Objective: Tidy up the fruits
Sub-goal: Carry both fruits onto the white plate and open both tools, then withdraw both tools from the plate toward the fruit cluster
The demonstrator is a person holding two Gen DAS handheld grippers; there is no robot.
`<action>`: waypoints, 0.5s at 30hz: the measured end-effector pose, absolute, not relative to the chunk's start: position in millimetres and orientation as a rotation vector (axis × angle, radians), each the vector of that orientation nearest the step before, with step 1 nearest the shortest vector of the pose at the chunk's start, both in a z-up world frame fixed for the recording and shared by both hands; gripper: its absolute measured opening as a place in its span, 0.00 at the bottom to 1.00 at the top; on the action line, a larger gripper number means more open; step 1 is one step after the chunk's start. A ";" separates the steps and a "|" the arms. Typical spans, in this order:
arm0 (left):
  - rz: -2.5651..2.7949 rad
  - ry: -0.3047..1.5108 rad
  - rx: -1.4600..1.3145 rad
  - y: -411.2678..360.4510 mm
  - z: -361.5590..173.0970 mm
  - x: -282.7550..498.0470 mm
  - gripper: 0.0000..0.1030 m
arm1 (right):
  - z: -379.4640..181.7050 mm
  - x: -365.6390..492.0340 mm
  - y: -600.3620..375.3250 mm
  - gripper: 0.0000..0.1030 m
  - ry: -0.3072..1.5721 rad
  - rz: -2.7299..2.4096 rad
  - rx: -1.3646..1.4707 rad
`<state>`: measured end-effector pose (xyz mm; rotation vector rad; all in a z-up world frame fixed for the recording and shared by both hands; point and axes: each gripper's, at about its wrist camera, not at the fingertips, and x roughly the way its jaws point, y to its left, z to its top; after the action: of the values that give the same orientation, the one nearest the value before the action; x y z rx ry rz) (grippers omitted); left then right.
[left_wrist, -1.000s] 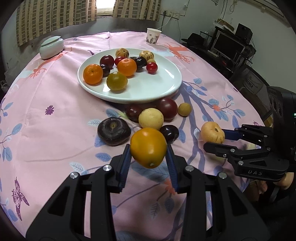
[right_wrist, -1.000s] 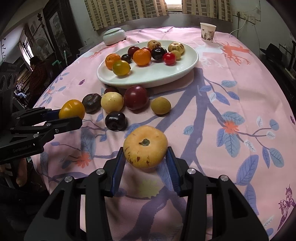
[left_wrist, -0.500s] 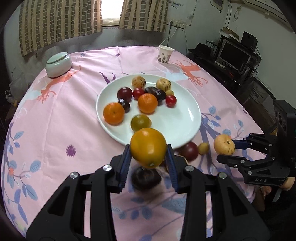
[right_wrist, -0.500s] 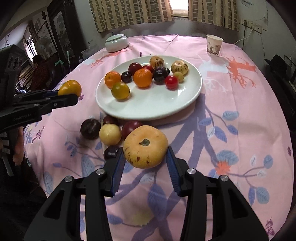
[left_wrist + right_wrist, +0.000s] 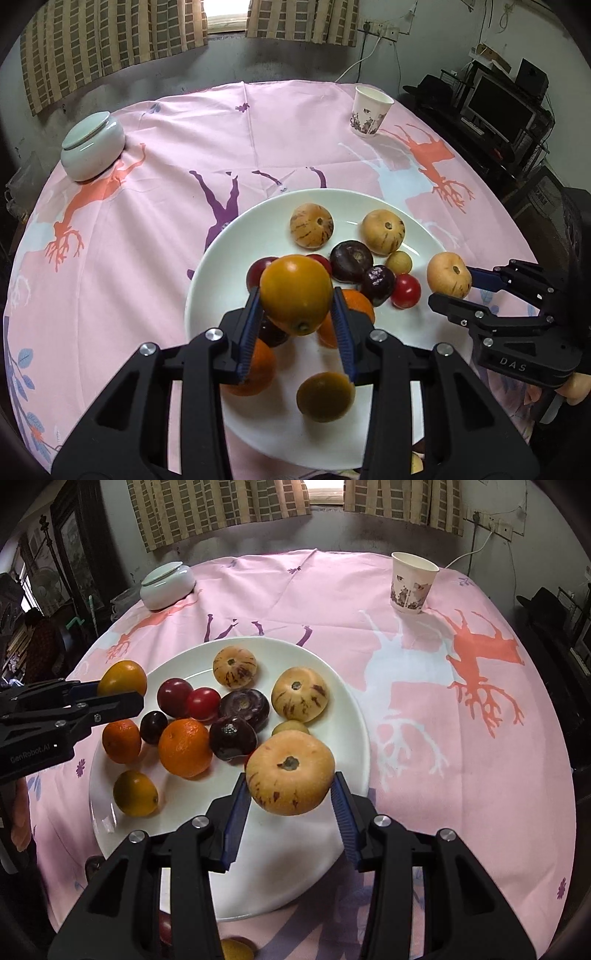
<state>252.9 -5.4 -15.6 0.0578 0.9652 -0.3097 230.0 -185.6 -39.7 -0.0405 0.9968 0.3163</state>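
left tool [image 5: 296, 314] grips yellow-orange fruit [image 5: 295, 293]; right tool [image 5: 290, 803] grips tan melon [image 5: 290, 771].

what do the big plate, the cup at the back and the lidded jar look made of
Plate: probably glazed ceramic, white with glossy highlights. Cup: likely paper, matte thin wall with printed pattern. Lidded jar: seemingly glazed ceramic, pale green, smooth sheen.

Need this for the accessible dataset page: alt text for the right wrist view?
The right gripper holds a tan speckled fruit above a white plate of mixed fruit on a pink tablecloth. At left, the left gripper holds a yellow-orange fruit by the plate's rim; a paper cup and lidded jar stand beyond.
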 end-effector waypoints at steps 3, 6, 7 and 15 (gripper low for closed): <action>-0.312 0.981 0.056 -7.9 -22.1 261.3 0.37 | -41.6 235.7 -183.9 0.44 0.993 0.309 -0.053; -0.315 0.998 0.054 -10.4 -26.3 269.5 0.39 | -39.1 239.4 -181.0 0.56 0.964 0.287 -0.080; -0.306 0.990 0.056 -10.4 -24.3 270.1 0.51 | -36.0 238.4 -180.2 0.66 0.942 0.273 -0.091; -0.289 0.824 -0.061 20.3 36.8 212.0 0.93 | 6.1 200.1 -197.0 0.79 0.851 0.269 -0.068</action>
<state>212.0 20.3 36.8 -0.0605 0.8235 -0.2894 200.1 -197.0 6.1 -0.0684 0.8506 0.2692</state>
